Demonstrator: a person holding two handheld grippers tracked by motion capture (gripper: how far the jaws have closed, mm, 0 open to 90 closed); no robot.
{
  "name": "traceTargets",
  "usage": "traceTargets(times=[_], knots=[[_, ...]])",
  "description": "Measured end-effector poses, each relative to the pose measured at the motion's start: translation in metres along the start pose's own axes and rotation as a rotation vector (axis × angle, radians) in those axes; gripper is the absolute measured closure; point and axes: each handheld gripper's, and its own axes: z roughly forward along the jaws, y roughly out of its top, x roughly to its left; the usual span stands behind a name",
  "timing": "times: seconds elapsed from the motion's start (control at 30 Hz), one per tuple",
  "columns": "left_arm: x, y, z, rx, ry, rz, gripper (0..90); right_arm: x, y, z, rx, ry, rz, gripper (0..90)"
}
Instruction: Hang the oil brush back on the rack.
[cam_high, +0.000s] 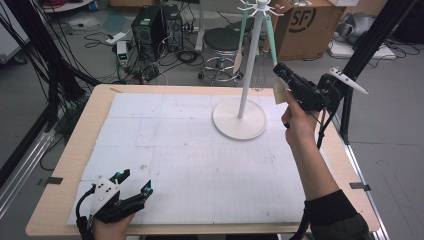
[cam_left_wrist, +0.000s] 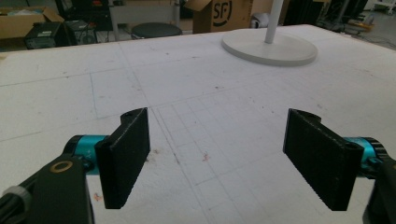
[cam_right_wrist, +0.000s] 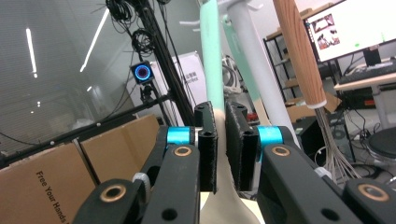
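My right gripper (cam_high: 283, 79) is up off the desk, beside the white stand (cam_high: 248, 60) that sits near the far right part of the desk (cam_high: 60, 190). In the right gripper view its jaws are pressed in on the mint-green spatula (cam_right_wrist: 212, 56), pinching the handle low down, where the green gives way to a cream wooden blade. The spatula hangs from the hooks at the stand's top, so its long axis runs nearly upright, slanting a little outward from the pole. A second mint utensil (cam_high: 241, 37) hangs on the pole's other side, and a wood-handled brush (cam_right_wrist: 299, 51) hangs close by in the right gripper view.

What the next move turns on, as I judge it: the hook is straight above my grip, along the handle. To free the spatula I would have to lift along that axis before drawing away from the pole; pulling sideways first could tip the stand or snag the neighbours.

My left gripper (cam_high: 134, 182) rests at the desk's near left corner, jaws spread wide with nothing between them, well apart from the stand. The right hand (cam_high: 299, 122) is plainly the nearer one.
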Motion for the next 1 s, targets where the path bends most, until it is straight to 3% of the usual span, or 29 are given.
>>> traceTargets(times=[0.43, 0.47, 0.53, 0.6, 0.8, 1.0], knots=[[0.000, 0.000, 0.000, -0.001, -0.003, -0.001, 23.6, -0.006, -0.004, 0.007, 0.014, -0.033, 0.016, 81.4], [0.000, 0.000, 0.000, -0.002, -0.001, -0.001, 23.6, -0.006, -0.004, 0.007, 0.012, -0.034, 0.016, 79.3], [0.000, 0.000, -0.001, -0.003, -0.003, 0.000, 23.6, -0.007, -0.004, 0.007, 0.011, -0.051, 0.019, 66.3], [0.000, 0.001, -0.001, -0.004, -0.004, 0.002, 23.6, -0.009, -0.005, 0.007, 0.020, -0.064, 0.043, 61.1], [-0.002, 0.001, -0.001, -0.006, -0.010, 0.006, 23.6, -0.009, -0.014, -0.005, 0.051, -0.131, 0.033, 41.6], [-0.004, 0.002, -0.001, -0.007, -0.016, 0.015, 23.6, -0.007, -0.037, -0.025, 0.104, -0.185, -0.023, 25.8]])
